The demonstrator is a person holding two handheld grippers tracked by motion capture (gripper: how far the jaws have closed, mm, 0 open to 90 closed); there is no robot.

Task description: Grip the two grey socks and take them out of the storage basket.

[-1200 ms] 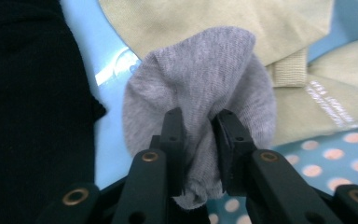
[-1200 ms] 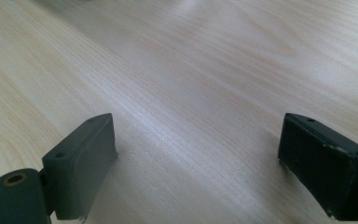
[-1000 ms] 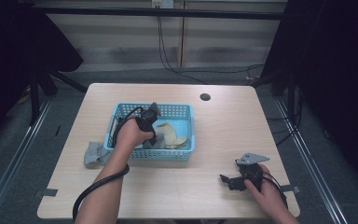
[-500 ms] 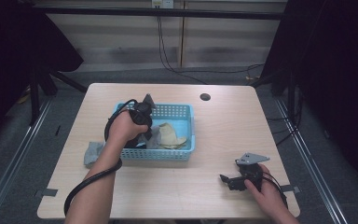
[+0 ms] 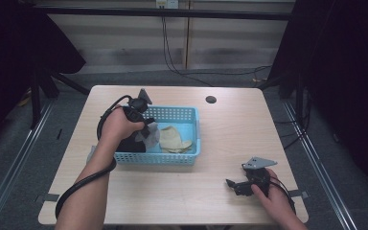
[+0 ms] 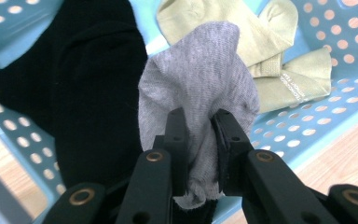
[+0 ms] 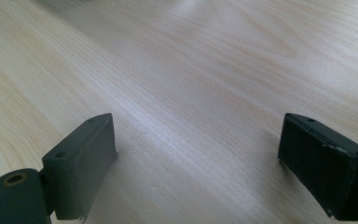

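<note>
Surface: pale woodgrain surface
Basket: perforated blue plastic basket
Left tool: clenched on soft grey knit sock
Right tool: released

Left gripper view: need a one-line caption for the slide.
Left claw shut on a grey sock, held above a blue perforated basket containing a black garment and pale green socks.

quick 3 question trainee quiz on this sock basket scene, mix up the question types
1. True or false: the left tongs are shut on the grey sock.
2. Which sock lies nearest the basket's right wall? A black sock B pale green sock C grey sock
3. Fill in: the right tongs stand ____ above bare table.

Key: 1 true; 2 B; 3 open
</note>
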